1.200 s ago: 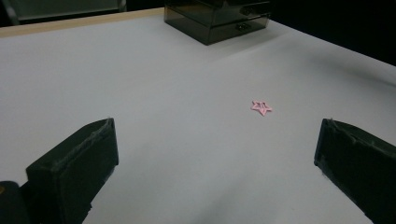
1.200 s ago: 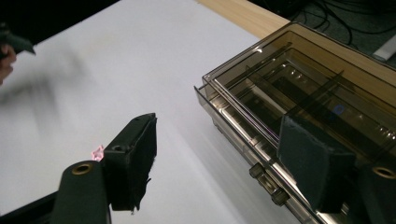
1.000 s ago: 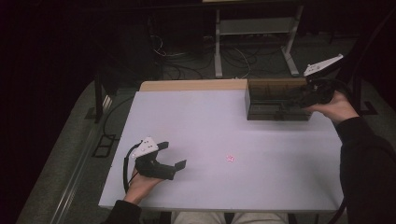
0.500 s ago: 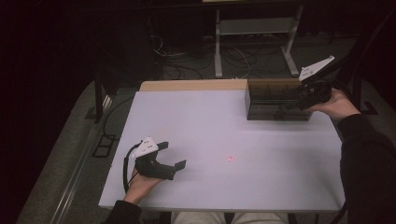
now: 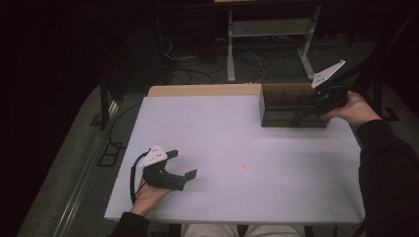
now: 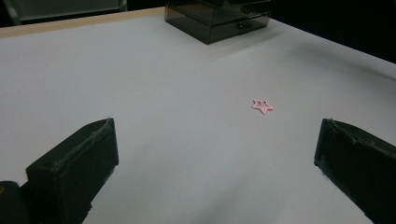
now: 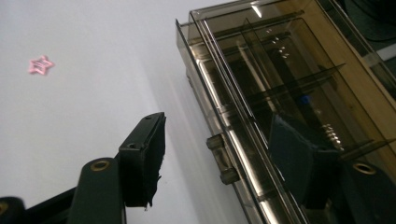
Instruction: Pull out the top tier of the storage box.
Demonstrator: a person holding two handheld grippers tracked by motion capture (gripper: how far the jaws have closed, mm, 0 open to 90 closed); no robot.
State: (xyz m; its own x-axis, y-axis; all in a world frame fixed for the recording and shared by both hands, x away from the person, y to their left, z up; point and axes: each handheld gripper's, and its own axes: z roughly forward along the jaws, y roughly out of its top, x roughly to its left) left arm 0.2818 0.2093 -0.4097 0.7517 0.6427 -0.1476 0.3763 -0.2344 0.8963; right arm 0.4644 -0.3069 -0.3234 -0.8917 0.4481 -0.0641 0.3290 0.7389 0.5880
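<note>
At the counter's (image 5: 207,128) two o'clock corner sits a smoky see-through drawer box (image 5: 291,106). The right gripper (image 7: 224,158) is at the box's front edge; its jaws have just been closing, one outside on the counter side and the other inside behind the clear wall, with the small drawer knob (image 7: 223,161) between them, the pads not yet pressing. The left gripper (image 5: 185,165) rests at seven o'clock, jaws wide and empty. A pink star (image 5: 243,168) lies near the middle.

organizer box (image 7: 280,93): smoked clear plastic, glossy, at right claw | table (image 5: 222,133): matt, smooth | star (image 6: 262,106): pink, flat, ahead of left claw
</note>
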